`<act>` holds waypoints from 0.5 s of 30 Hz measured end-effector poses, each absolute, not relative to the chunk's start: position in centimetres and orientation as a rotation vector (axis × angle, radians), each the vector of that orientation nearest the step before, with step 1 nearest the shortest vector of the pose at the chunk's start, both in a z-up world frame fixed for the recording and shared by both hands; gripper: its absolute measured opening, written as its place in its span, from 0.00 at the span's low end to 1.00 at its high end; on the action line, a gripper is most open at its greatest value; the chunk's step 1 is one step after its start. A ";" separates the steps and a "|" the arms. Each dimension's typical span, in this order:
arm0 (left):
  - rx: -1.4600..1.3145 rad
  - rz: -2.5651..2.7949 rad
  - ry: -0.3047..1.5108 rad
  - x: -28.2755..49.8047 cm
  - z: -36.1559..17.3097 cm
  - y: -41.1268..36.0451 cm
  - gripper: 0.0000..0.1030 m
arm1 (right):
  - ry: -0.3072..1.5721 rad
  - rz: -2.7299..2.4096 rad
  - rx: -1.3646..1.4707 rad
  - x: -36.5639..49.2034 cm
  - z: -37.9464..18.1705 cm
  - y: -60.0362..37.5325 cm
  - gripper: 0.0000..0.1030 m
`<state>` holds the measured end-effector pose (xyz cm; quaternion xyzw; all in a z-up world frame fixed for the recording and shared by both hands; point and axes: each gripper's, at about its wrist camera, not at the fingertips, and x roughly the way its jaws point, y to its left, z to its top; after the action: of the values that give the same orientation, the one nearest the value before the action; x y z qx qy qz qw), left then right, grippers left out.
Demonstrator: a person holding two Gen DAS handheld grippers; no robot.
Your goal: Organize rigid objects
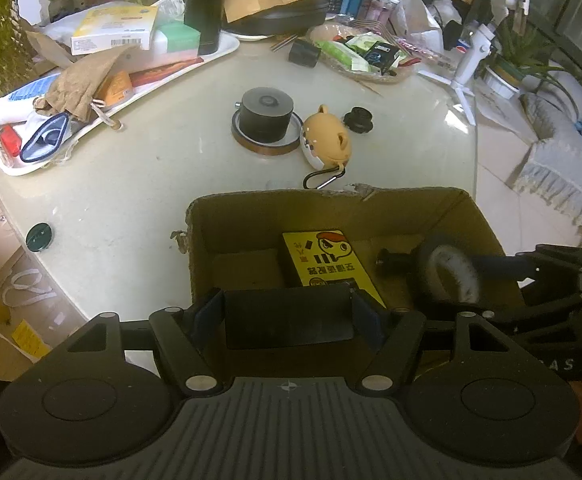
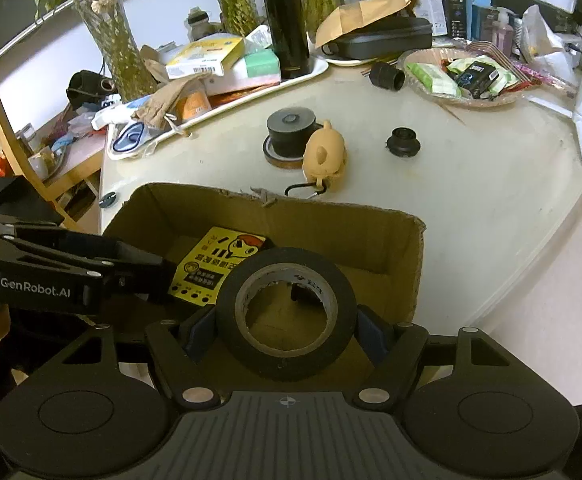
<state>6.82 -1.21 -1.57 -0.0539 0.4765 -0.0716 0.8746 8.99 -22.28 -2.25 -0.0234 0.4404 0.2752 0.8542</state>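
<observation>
Found the cardboard box [image 2: 331, 210] at the near edge of the worktop [image 1: 131, 200], open on top, with a yellow printed card [image 2: 215, 264] lying flat on its bottom. Held a black block [image 1: 287, 324] in the left tool [image 1: 287, 300], both pads closed on its two sides, above the near wall of the box. Carried a black tape roll [image 2: 287, 264] between the fingers of the right tool [image 2: 287, 320], over the right half of the box. Saw the edges of the roll reaching both pads, but could not tell whether the pads really pressed on it or let it loose. Noted the hole of the roll facing back toward the camera, so the axis ran along the fingers, down and forward into the box. Judged the box floor to lie directly under both tools, so only a release was needed, no sideways travel. Left outside, beyond the far wall: a black cylinder [image 1: 266, 114], a tan bear-shaped case [image 1: 325, 140] and a small black knob [image 1: 358, 119], the knob more to the side of the right tool.
</observation>
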 end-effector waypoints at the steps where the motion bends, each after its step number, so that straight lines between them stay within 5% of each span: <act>1: -0.113 -0.150 0.992 6.8 -1.6 -1.2 0.67 | 0.917 0.585 -0.049 8.9 -2.1 -22.2 0.90; 3: -0.107 -0.150 0.989 6.8 -1.6 -1.2 0.67 | 0.882 0.584 -0.057 8.6 -1.8 -22.2 1.00; 15: -0.086 -0.118 0.948 6.6 2.5 -0.8 0.67 | 0.773 0.593 -0.015 9.0 0.6 -23.1 1.00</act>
<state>6.57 -0.81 2.53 -0.0413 0.4560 -0.0570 0.8872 8.98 -23.11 0.65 -0.0071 0.3715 0.2850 0.8836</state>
